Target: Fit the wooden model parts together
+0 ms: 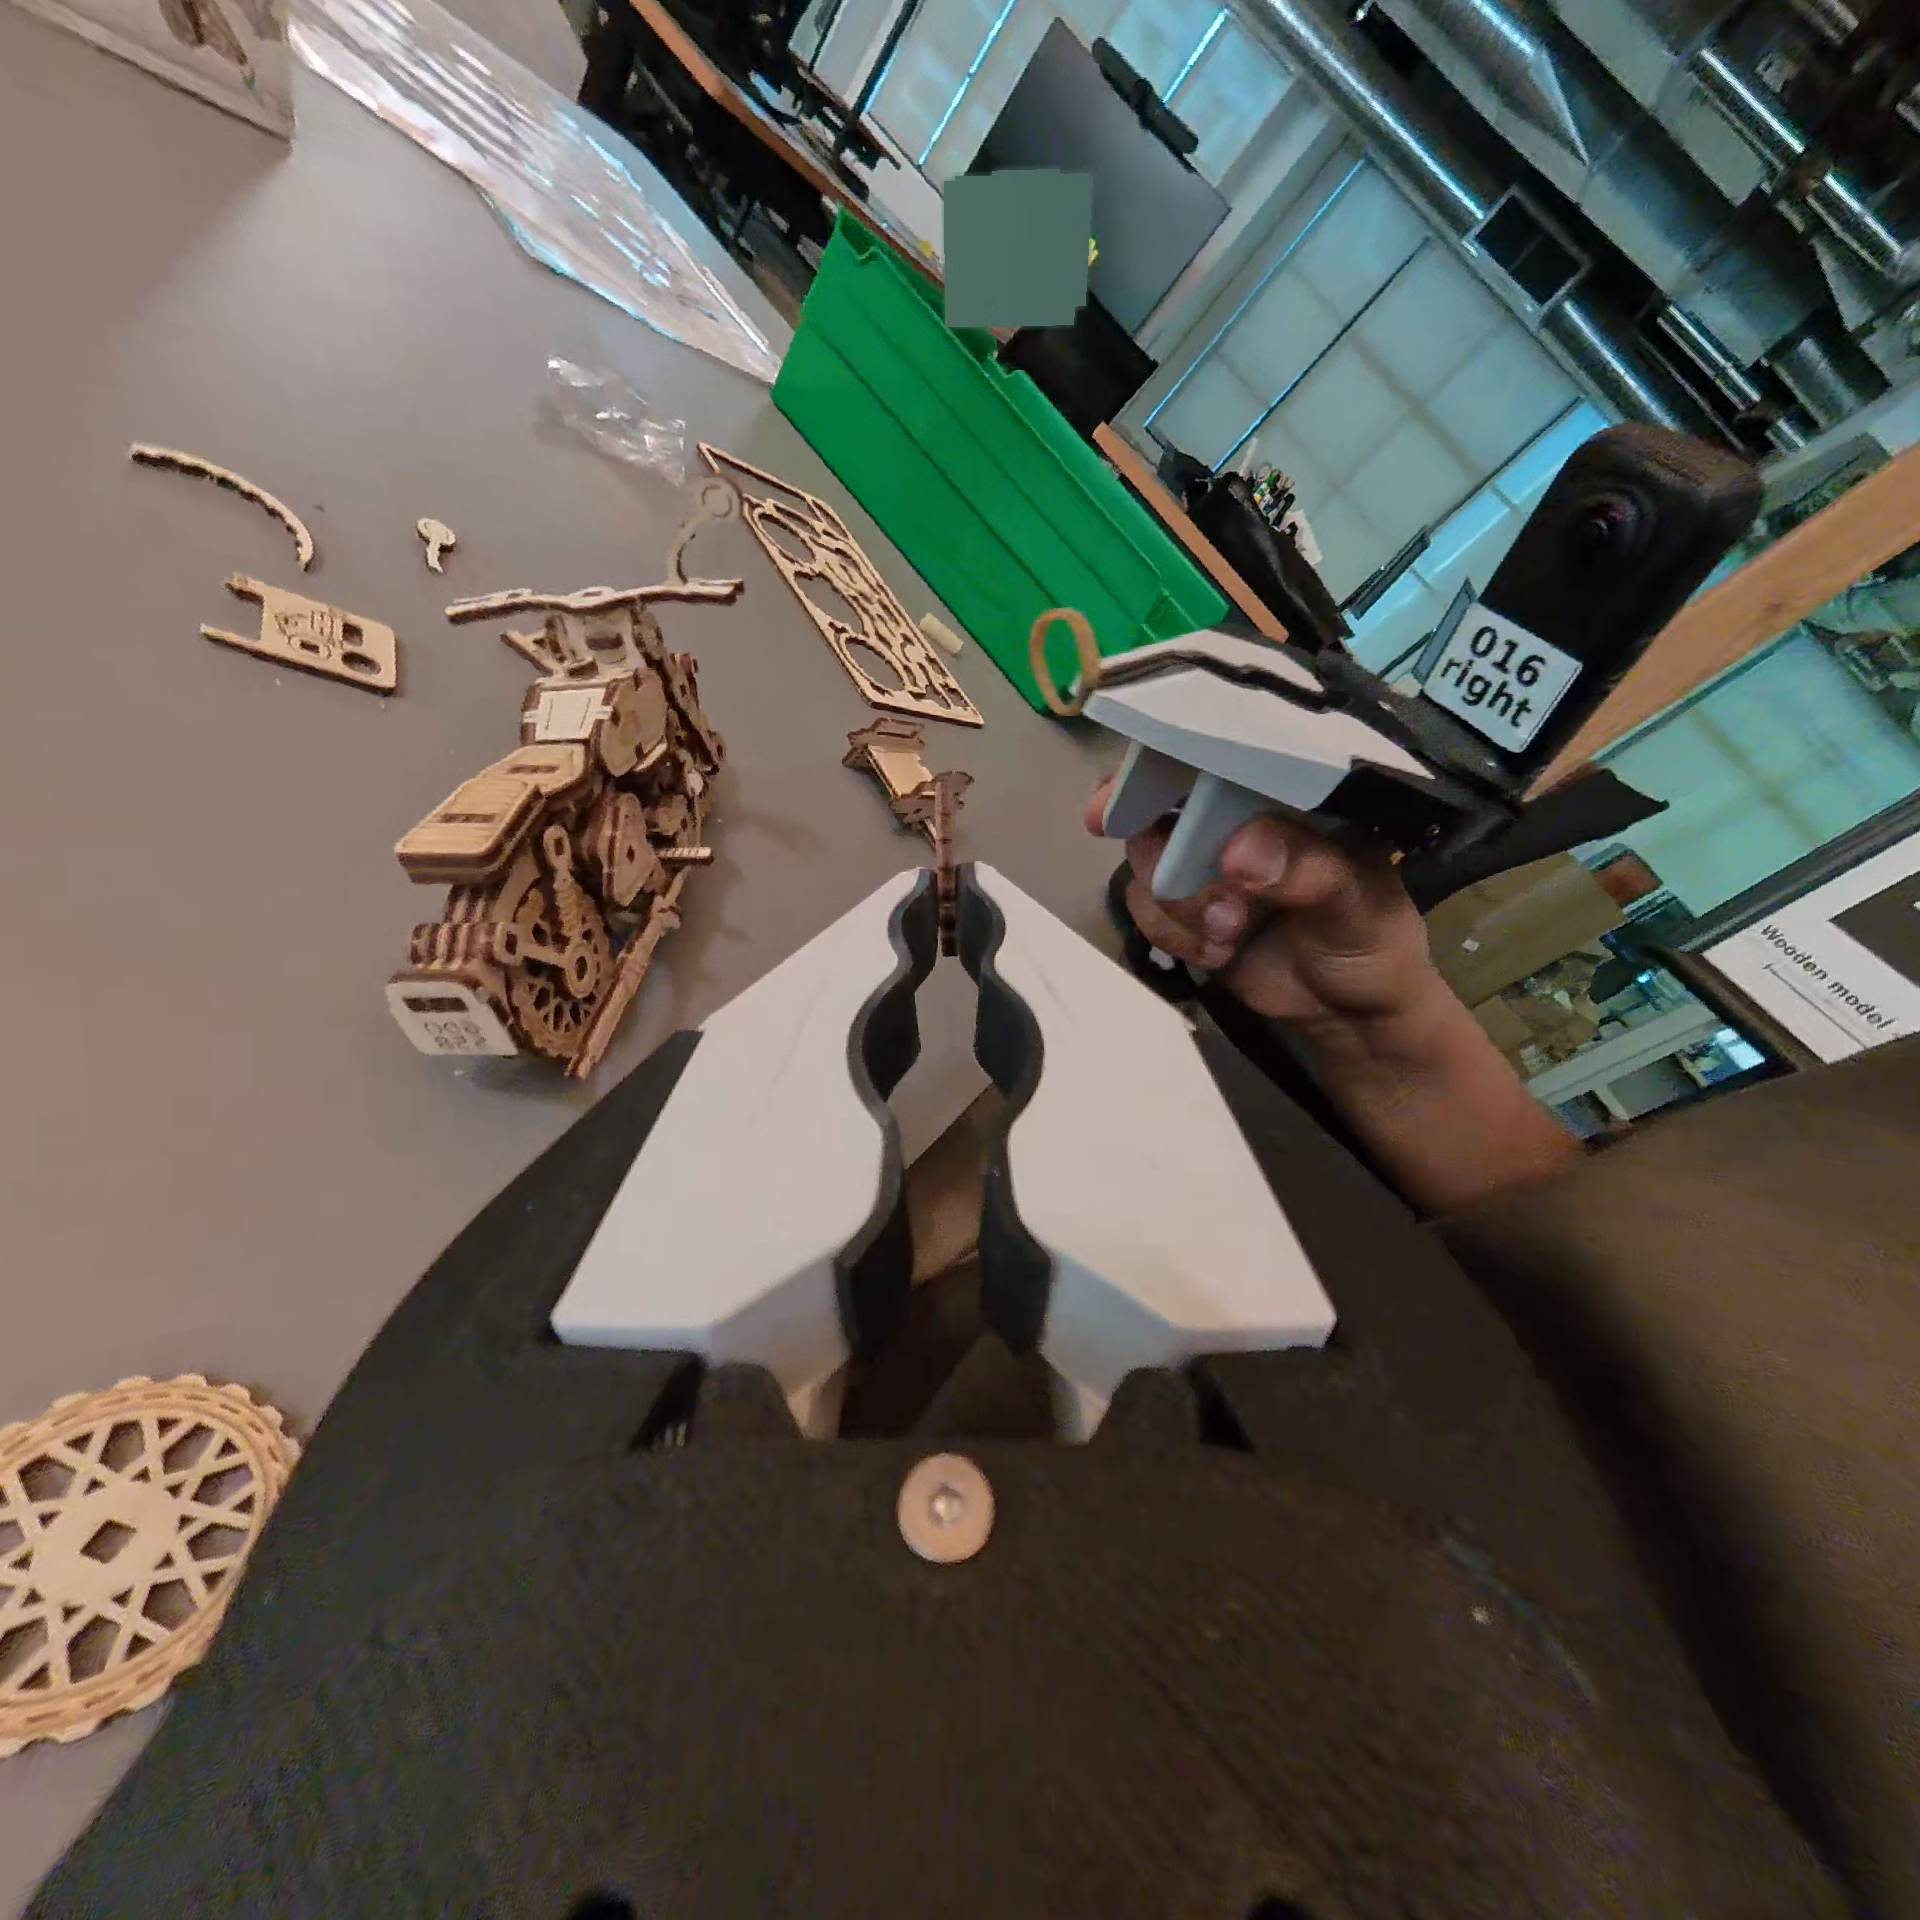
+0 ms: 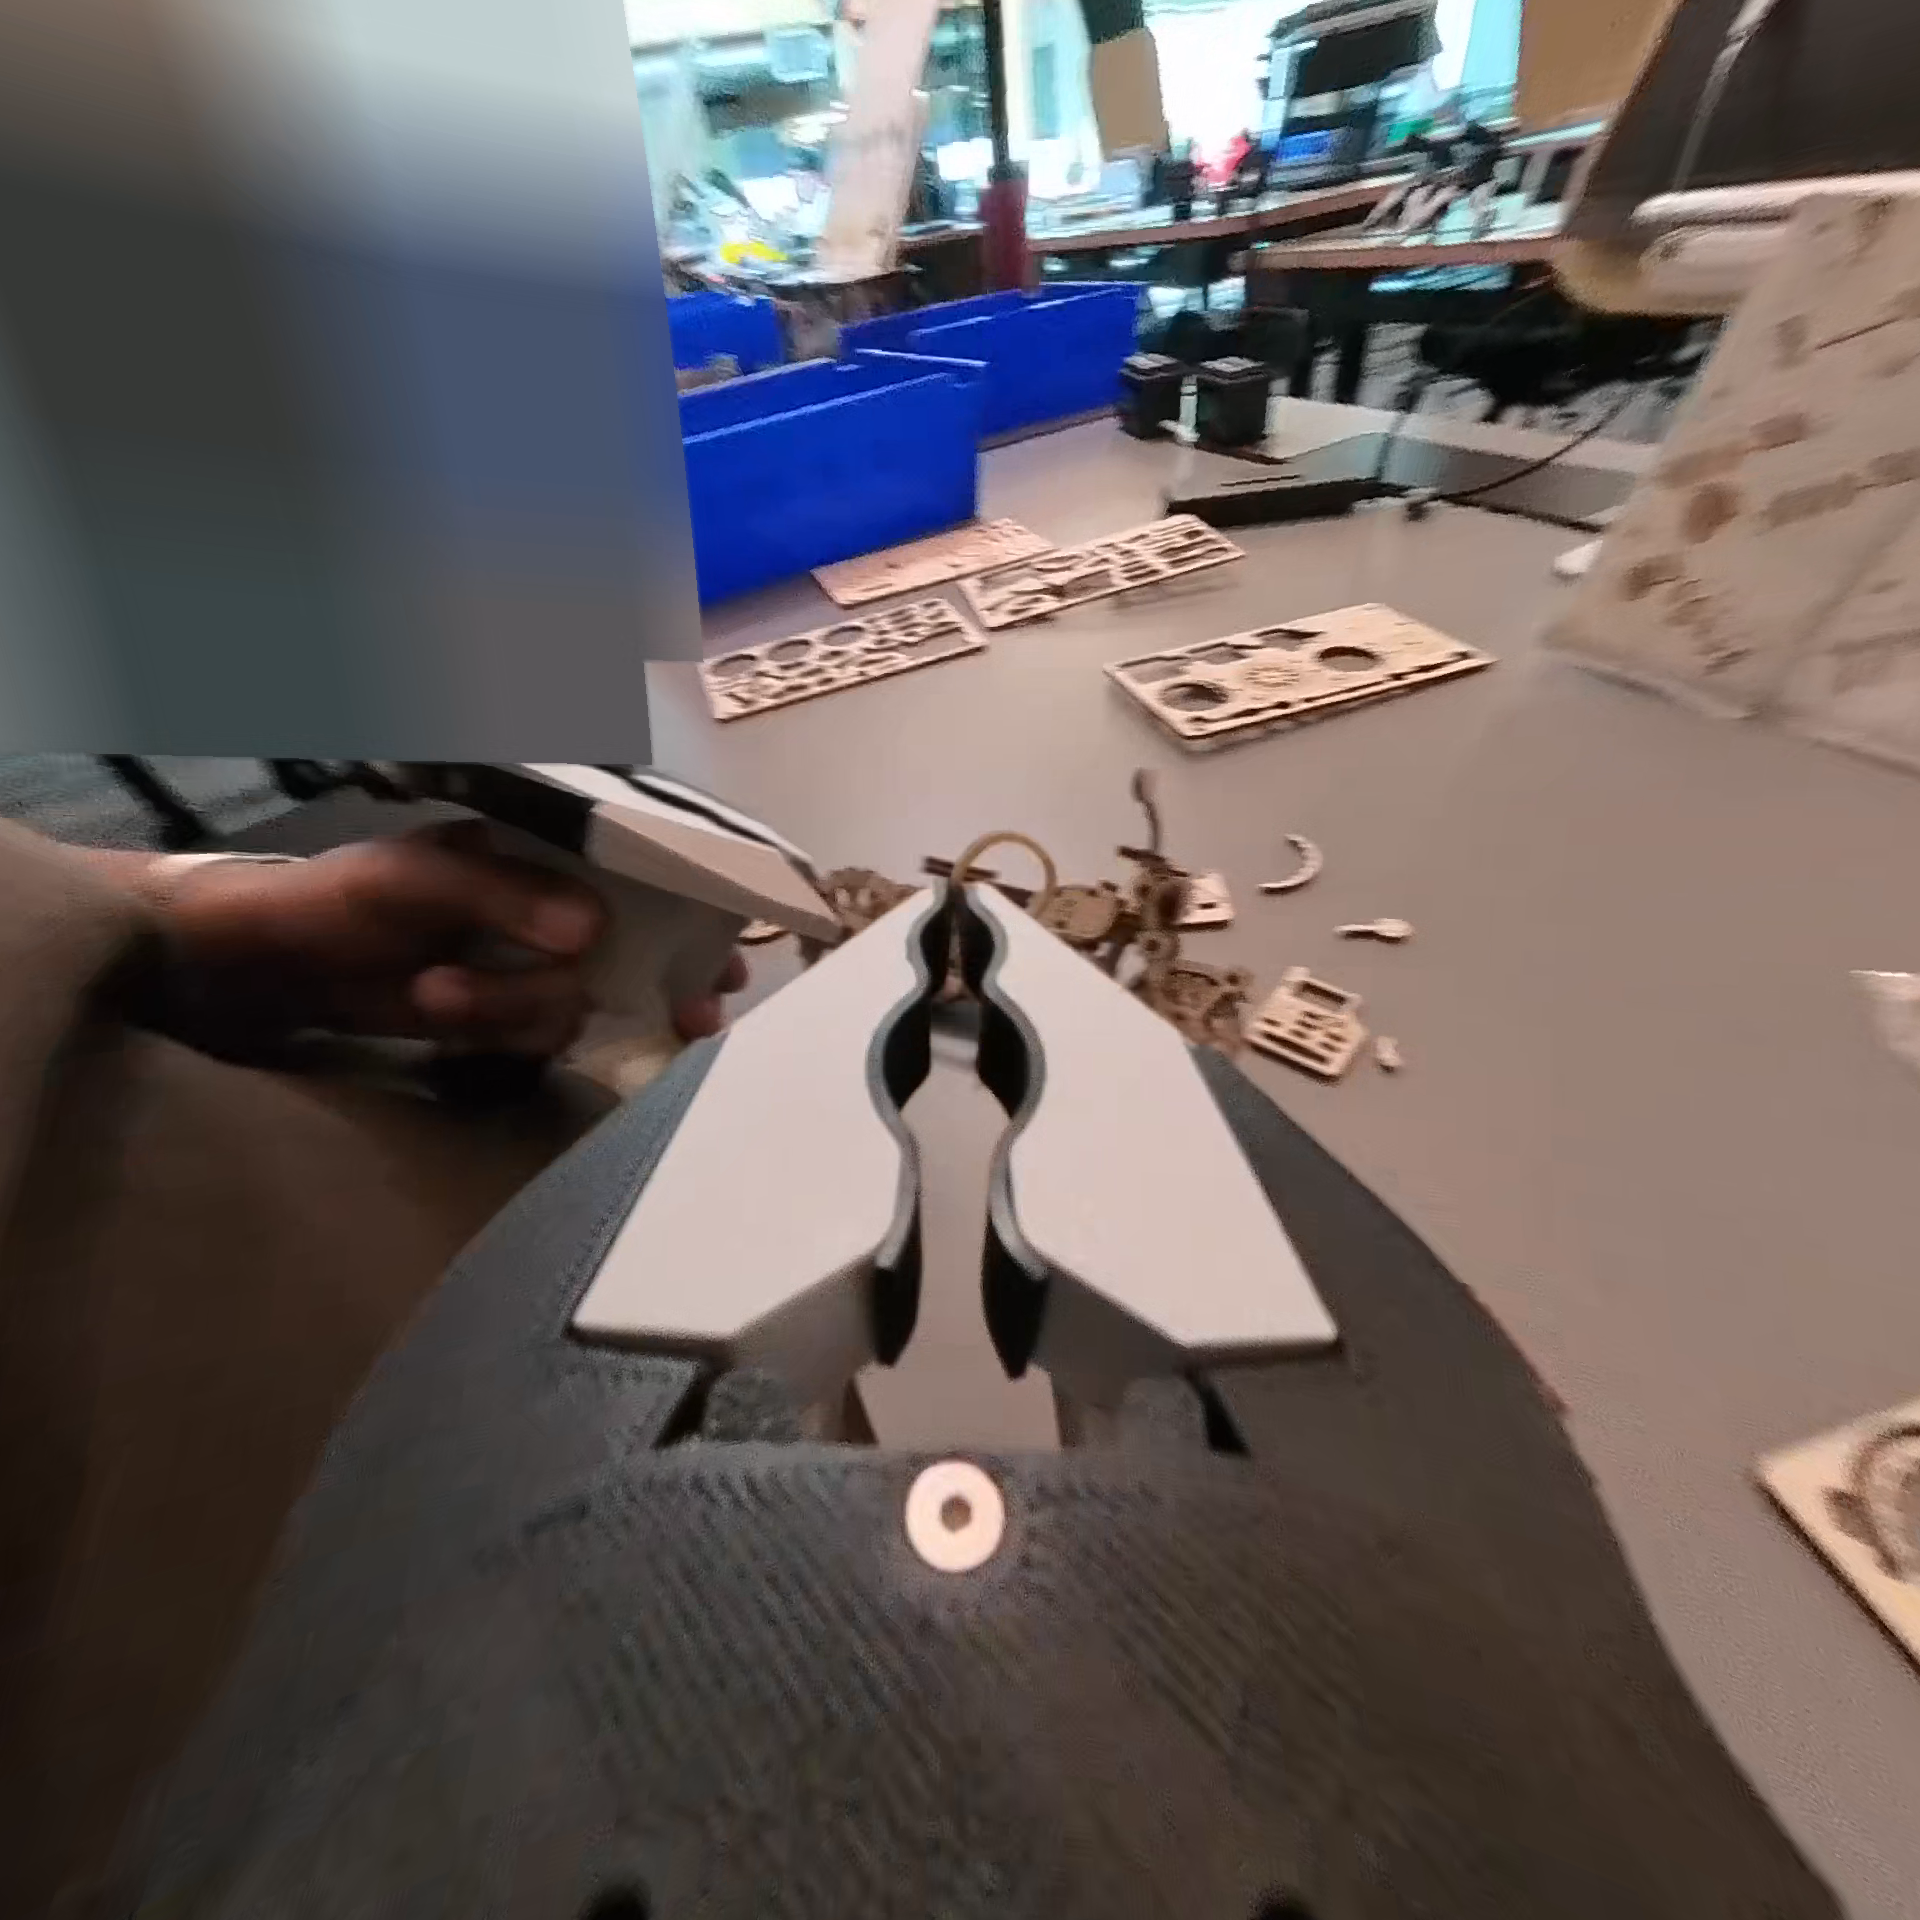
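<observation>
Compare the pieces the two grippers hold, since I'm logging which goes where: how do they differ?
The left gripper pinches a flat, dark strut that stands edge-on and upright. The right gripper pinches a ring, which is paler than the strut. The strut is a solid jagged strip; the ring is an open loop. Both are small, thin pieces clamped at the fingertips, held above the table near the motorbike model.

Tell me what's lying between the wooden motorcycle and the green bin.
A punched-out wooden sheet lies flat between them, in the left wrist view.
</observation>
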Action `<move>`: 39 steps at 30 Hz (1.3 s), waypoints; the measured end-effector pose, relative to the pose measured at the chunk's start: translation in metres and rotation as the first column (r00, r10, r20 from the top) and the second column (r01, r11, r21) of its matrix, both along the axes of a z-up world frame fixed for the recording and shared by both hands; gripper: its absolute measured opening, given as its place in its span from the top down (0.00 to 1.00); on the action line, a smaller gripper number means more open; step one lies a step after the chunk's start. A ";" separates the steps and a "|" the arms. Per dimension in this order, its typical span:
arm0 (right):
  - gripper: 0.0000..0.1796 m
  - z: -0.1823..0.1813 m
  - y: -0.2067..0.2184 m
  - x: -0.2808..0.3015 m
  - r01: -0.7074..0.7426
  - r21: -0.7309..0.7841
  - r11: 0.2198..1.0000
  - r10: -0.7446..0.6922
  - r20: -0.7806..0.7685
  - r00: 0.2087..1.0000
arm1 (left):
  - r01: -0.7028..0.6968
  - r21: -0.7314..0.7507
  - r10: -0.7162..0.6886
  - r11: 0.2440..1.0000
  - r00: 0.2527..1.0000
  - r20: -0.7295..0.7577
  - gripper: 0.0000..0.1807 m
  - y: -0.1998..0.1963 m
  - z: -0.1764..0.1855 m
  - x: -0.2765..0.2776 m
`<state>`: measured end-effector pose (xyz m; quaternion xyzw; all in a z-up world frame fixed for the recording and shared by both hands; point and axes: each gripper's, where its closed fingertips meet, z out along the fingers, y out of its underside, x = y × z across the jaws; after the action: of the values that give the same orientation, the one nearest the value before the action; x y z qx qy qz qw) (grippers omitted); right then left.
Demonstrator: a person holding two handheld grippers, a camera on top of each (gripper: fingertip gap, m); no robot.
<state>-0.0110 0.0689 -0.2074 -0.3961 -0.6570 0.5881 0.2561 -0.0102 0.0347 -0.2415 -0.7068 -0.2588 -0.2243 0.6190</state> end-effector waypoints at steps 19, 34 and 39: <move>0.99 -0.039 -0.039 0.010 -0.109 0.405 0.908 0.112 0.018 0.994 | 0.095 0.129 -0.127 0.987 0.954 0.270 0.94 0.003 0.003 0.011; 0.99 -0.039 -0.036 0.010 -0.099 0.387 0.917 0.097 0.025 0.995 | 0.101 0.103 -0.125 0.990 0.955 0.269 0.96 0.004 0.000 0.011; 1.00 -0.035 -0.033 0.009 -0.088 0.361 0.928 0.090 0.013 0.996 | 0.113 0.099 -0.137 0.989 0.951 0.276 0.97 0.005 -0.001 0.013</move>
<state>-0.0020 0.0362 -0.2421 -0.3111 -0.7706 0.4690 0.2989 0.0030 0.0394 -0.2428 -0.6564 -0.2897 -0.3719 0.5890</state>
